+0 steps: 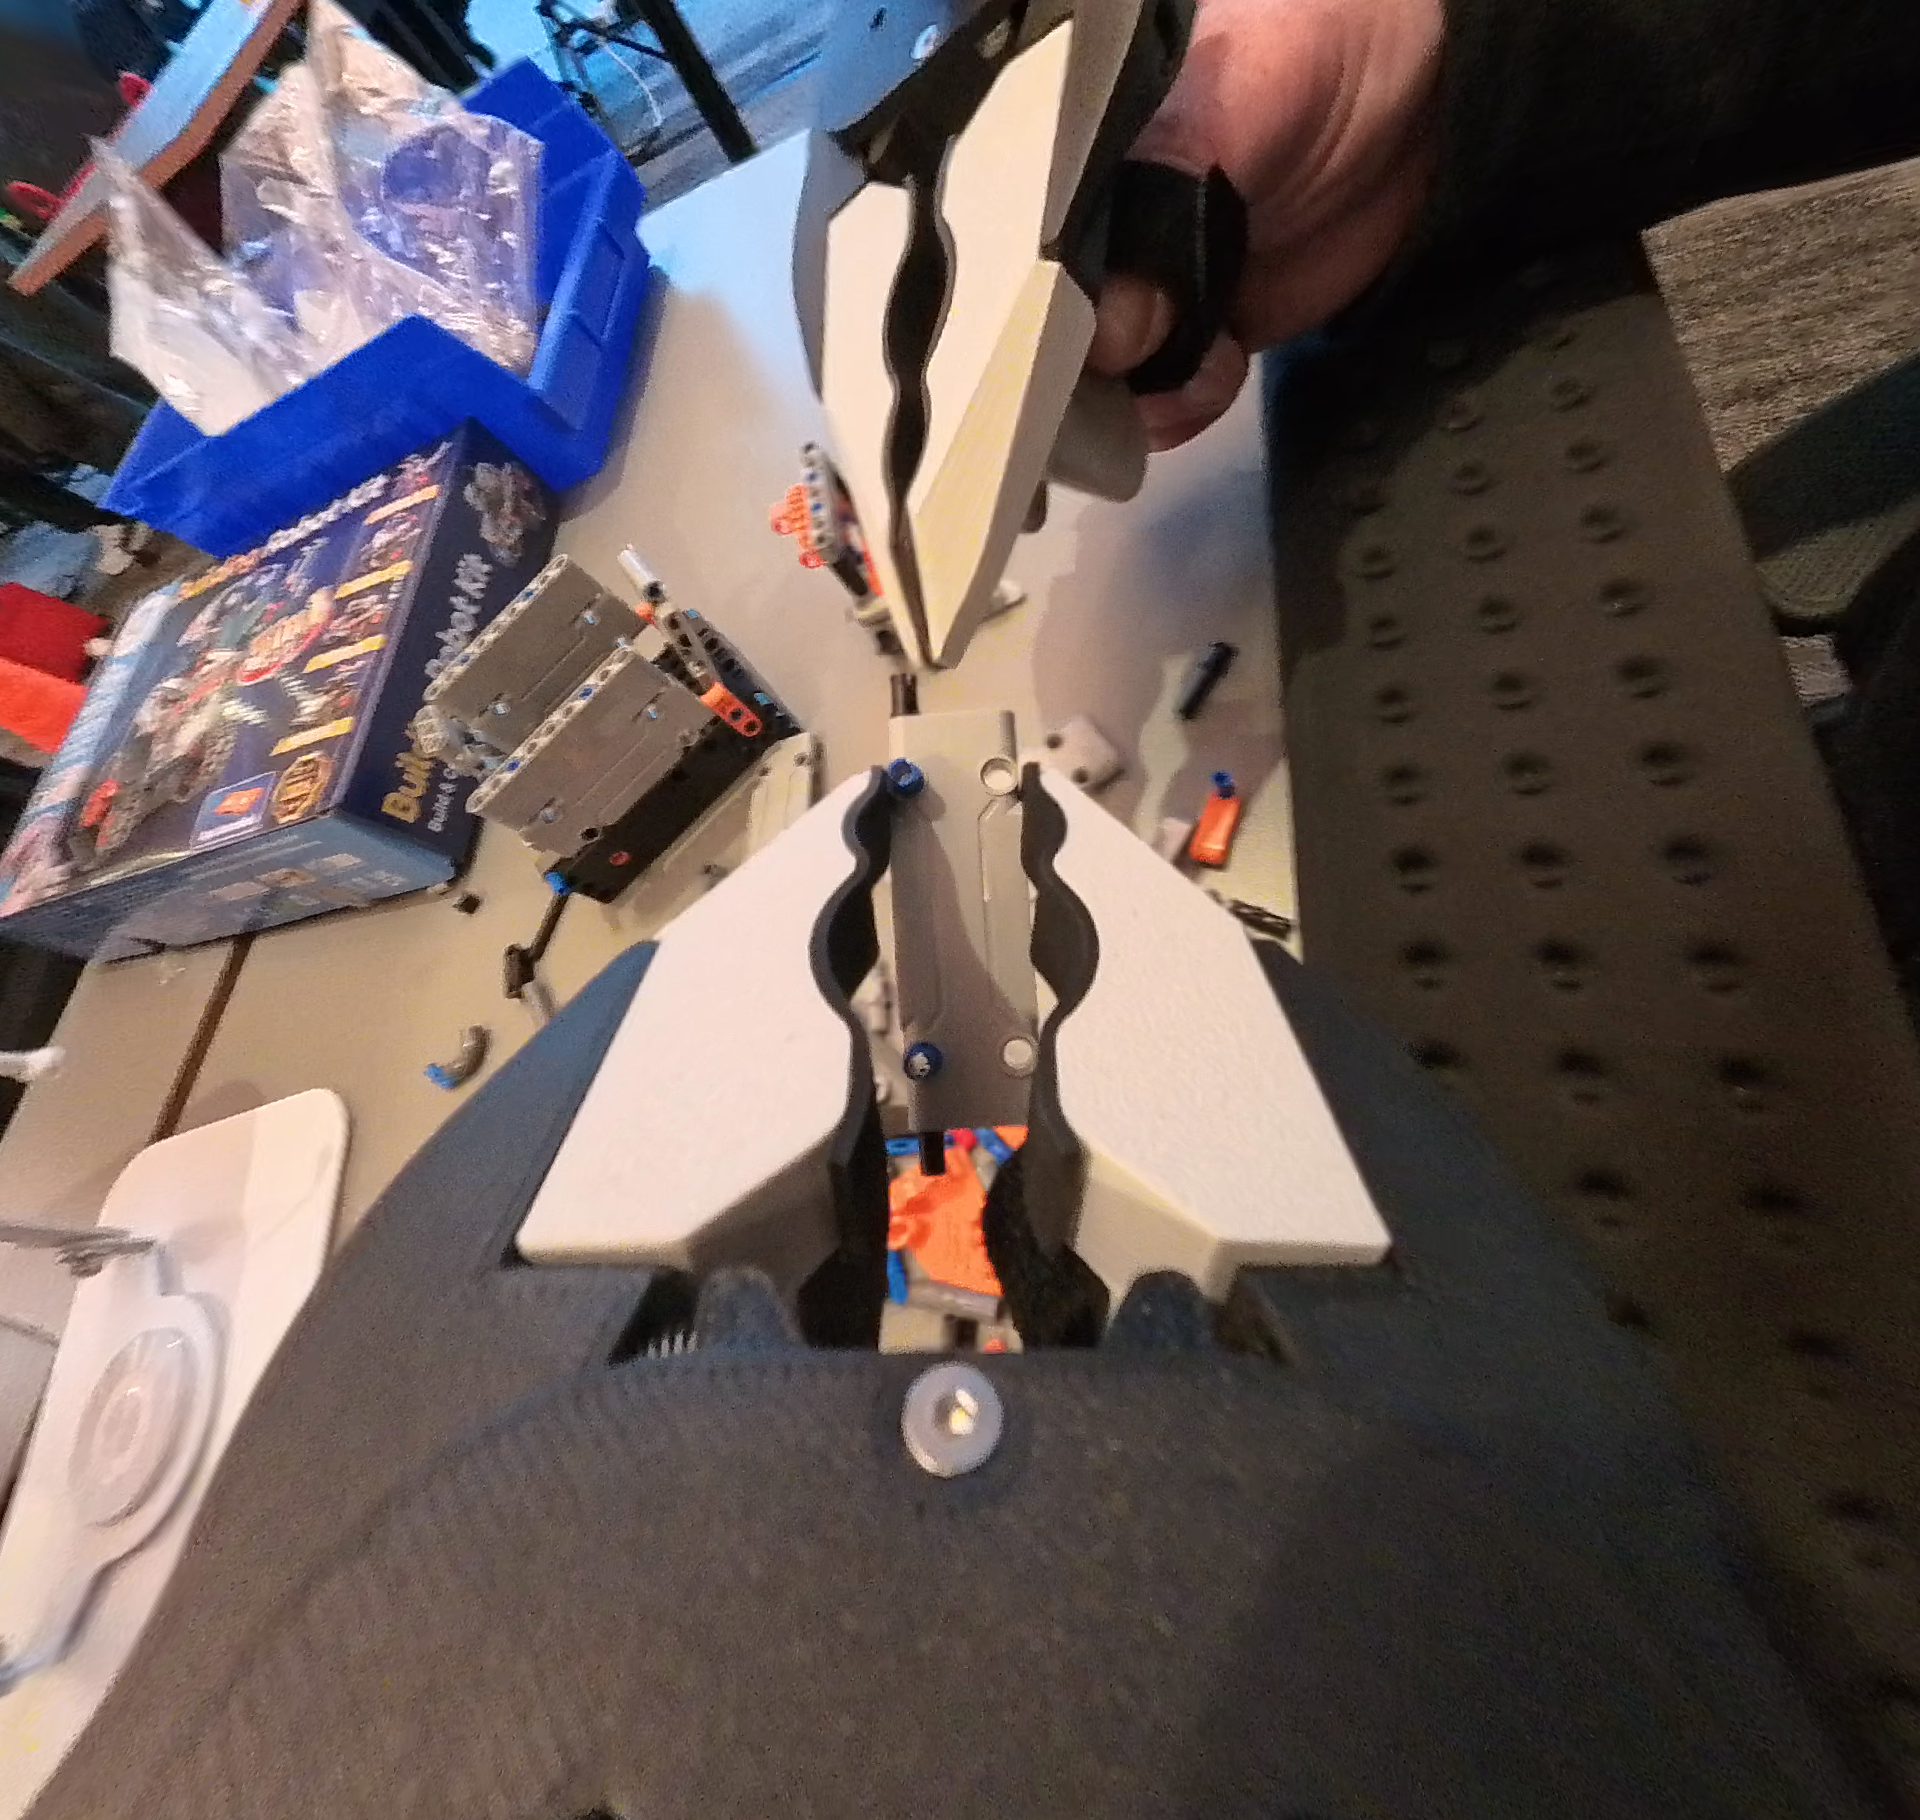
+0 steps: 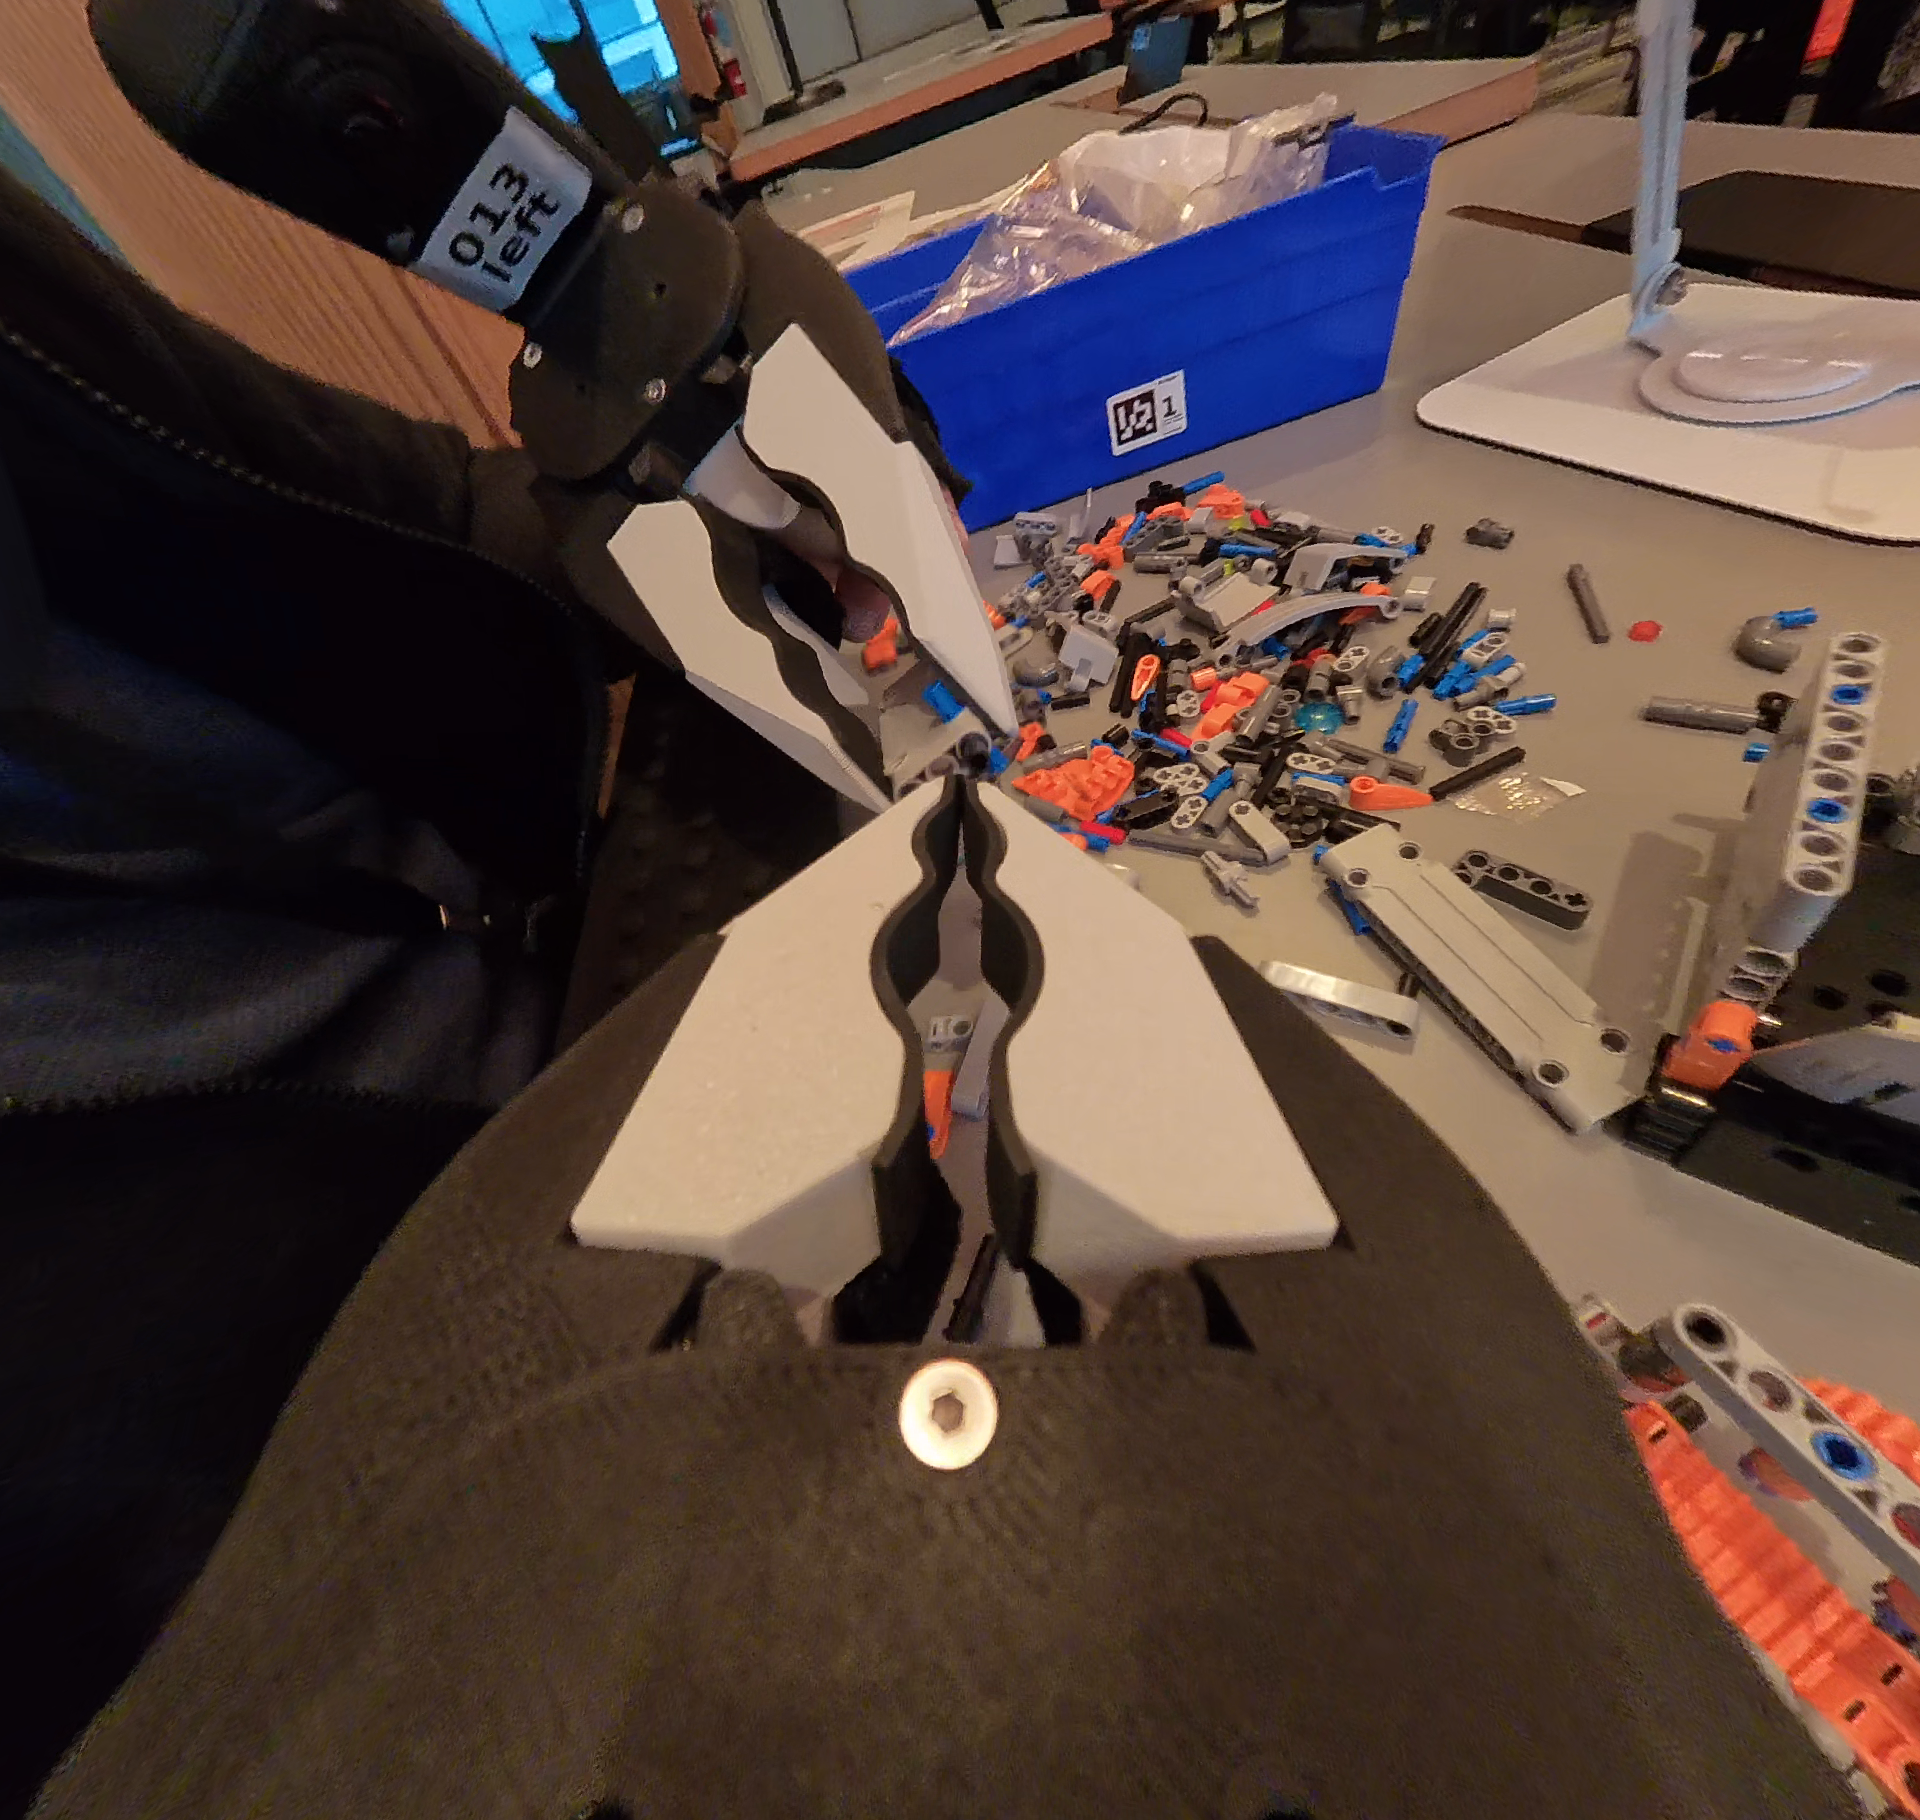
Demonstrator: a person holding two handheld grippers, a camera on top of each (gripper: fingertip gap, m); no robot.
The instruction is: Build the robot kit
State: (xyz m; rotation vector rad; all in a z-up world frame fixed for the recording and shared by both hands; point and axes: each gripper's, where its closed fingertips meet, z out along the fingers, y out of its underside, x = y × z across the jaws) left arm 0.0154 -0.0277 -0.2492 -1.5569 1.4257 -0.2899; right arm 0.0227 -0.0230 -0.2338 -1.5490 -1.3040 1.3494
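Observation:
My left gripper (image 1: 956, 783) is shut on a long grey panel (image 1: 961, 918) with two blue pins (image 1: 902, 781) in its left edge. It holds the panel above the table. My right gripper (image 1: 925, 653) comes down from above, fingers closed, and pinches a small black pin (image 1: 902, 695) against the panel's far end. In the right wrist view my right gripper (image 2: 961, 796) is closed with its tips at the panel's end (image 2: 920, 731), where the black pin (image 2: 974, 747) shows. The left gripper (image 2: 948, 764) reaches in from the upper left.
A blue bin (image 2: 1195, 336) with plastic bags stands at the back. A pile of loose parts (image 2: 1247, 690) lies in front of it. A kit box (image 1: 260, 731), a part-built grey and black assembly (image 1: 613, 742) and a white stand base (image 2: 1662, 420) sit around. Left and right tips are no more than a few centimetres apart. The white stand base (image 2: 1662, 420) sits 35 cm or so from the ends of my left fingers.

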